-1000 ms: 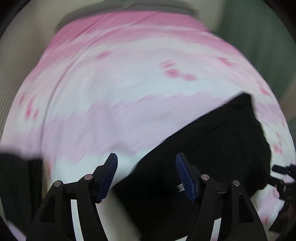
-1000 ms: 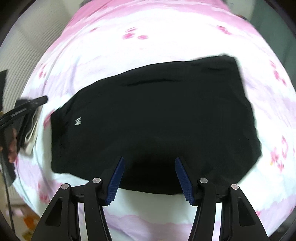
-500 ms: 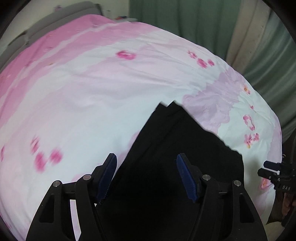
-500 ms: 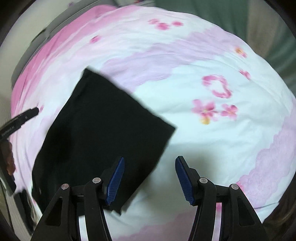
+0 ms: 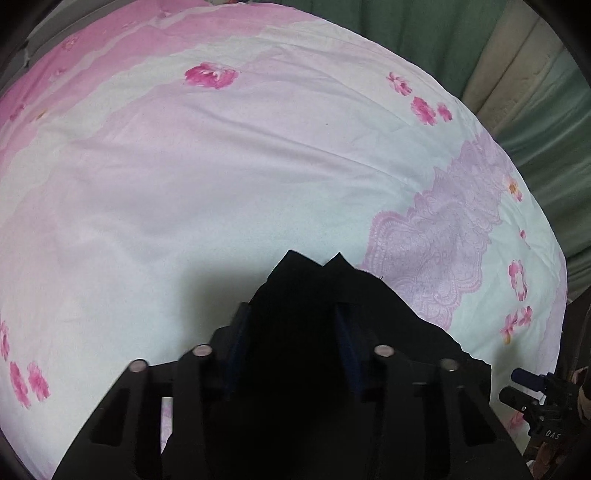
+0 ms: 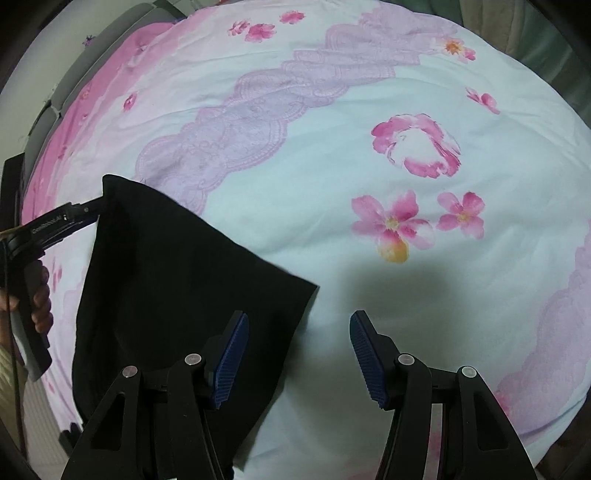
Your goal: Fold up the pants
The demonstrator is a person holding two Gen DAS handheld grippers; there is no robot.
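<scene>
Pants (image 6: 166, 277) are the only task thing here; they are black, already folded to a short block, and lie on the bed (image 6: 332, 147) near its close edge. In the right wrist view they fill the side from 7 to 10 o'clock.

Nearest, the right gripper (image 6: 297, 321) is released. Its jaws stand wide over the sheet, and one free corner of the pants lies just beside its left finger, at 11 o'clock from it. Between the pads I see only sheet, so it grips nothing.

A little further, the left gripper (image 5: 291, 308) is grasping the pants. Its jaws have just been closing, and the dark cloth sits bunched between them, with two small peaks of the corner coming out at 12 o'clock. In the right wrist view its tip meets the far corner at 9 o'clock, with the hand (image 6: 40, 299) on the handle below.

I judge that the step in hand is taking two corners for one more fold. The next move calls for the right jaws to shift toward 10 o'clock, go over the free corner and clench through all layers, so both corners can lift together.

Far off, at 1 o'clock in the left wrist view, hangs a green curtain (image 5: 424, 29). No container is in view.
</scene>
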